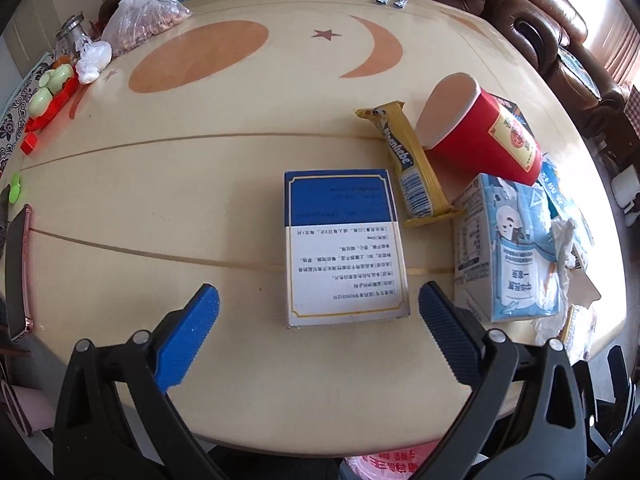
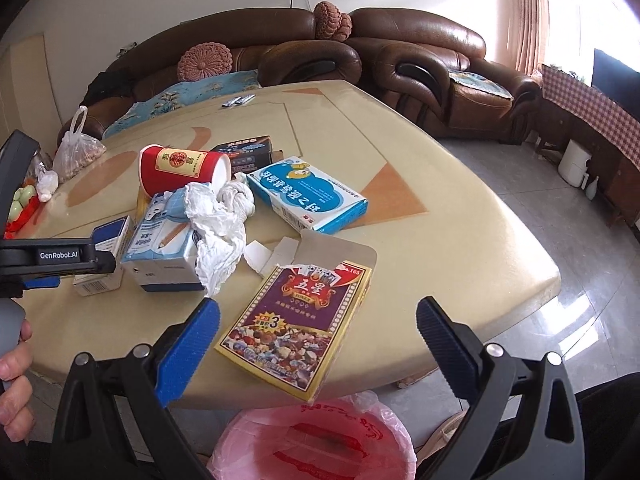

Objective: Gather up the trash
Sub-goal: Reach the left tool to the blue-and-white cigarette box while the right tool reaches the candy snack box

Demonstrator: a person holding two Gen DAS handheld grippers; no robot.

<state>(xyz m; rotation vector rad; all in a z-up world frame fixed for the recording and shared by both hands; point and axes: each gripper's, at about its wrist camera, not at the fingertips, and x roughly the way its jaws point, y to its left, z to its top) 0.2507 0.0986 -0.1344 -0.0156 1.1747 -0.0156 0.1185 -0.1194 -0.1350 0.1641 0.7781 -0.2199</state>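
Observation:
A blue-and-white flat box (image 1: 344, 246) lies on the cream table, just ahead of my open left gripper (image 1: 318, 308) and between its fingers' line. Right of it are a yellow snack wrapper (image 1: 412, 164), a tipped red paper cup (image 1: 480, 132) and a light-blue carton (image 1: 508, 248). My right gripper (image 2: 318, 320) is open above the table's near edge, with a purple playing-card box (image 2: 298, 320) between its fingers. Behind that lie crumpled white tissue (image 2: 218, 220), the light-blue carton (image 2: 164, 252), the red cup (image 2: 180, 168) and a blue-and-white medicine box (image 2: 308, 194). The left gripper's body (image 2: 56, 258) shows at the left.
A bin lined with a pink bag (image 2: 316, 444) stands below the table's near edge. A plastic bag of nuts (image 1: 140, 20), green and red items (image 1: 48, 92) and a phone (image 1: 18, 272) sit at the table's left. Brown leather sofas (image 2: 420, 64) stand behind.

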